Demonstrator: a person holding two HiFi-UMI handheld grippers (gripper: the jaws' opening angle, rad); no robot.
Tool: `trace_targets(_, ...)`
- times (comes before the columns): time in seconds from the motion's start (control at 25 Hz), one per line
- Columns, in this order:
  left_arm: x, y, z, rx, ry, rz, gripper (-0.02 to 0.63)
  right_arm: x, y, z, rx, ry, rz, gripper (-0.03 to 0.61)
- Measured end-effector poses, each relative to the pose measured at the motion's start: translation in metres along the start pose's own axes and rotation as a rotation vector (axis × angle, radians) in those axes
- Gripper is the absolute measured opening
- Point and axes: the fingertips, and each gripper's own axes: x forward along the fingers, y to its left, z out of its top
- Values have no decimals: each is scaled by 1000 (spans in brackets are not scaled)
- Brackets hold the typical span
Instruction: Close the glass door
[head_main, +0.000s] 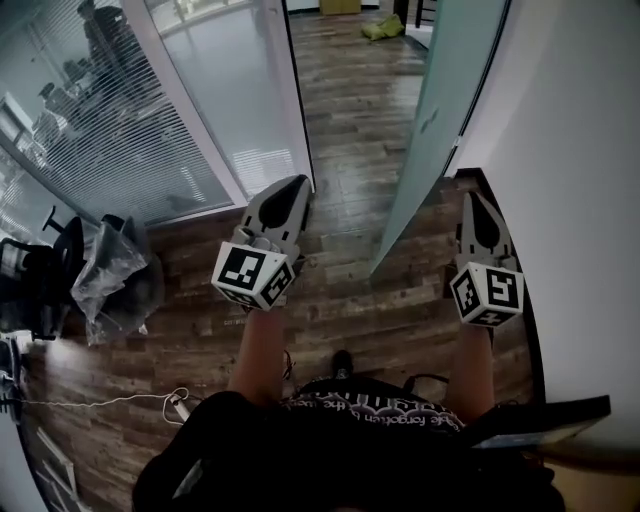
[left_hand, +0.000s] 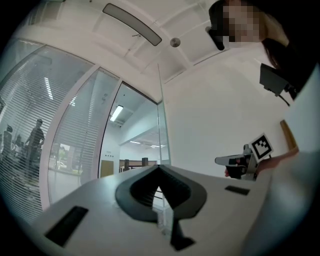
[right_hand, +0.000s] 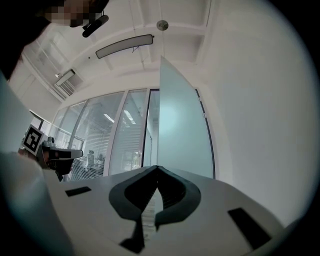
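Both left tongs (head_main: 296, 183), right tongs (head_main: 470, 198) flank glass door (head_main: 440, 120).

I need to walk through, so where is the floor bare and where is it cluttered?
Bare wood floor runs between the glass partition's frame and the open glass door. Crowded at left: crumpled plastic bag, black chair, white cable.

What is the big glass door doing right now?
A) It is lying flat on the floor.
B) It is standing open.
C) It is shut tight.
B: the glass door stands upright and swung aside toward the white wall, and the wooden floor runs on through the open gap beside it.
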Motion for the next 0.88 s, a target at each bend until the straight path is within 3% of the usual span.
trace_targets(0.48,61,37,-26,-6,32,-16,2,65,-24,-23,8,22,-27,5)
trace_targets(0.88,121,57,-36,12,50,46,2,134,-60,-42,24,35,38,5)
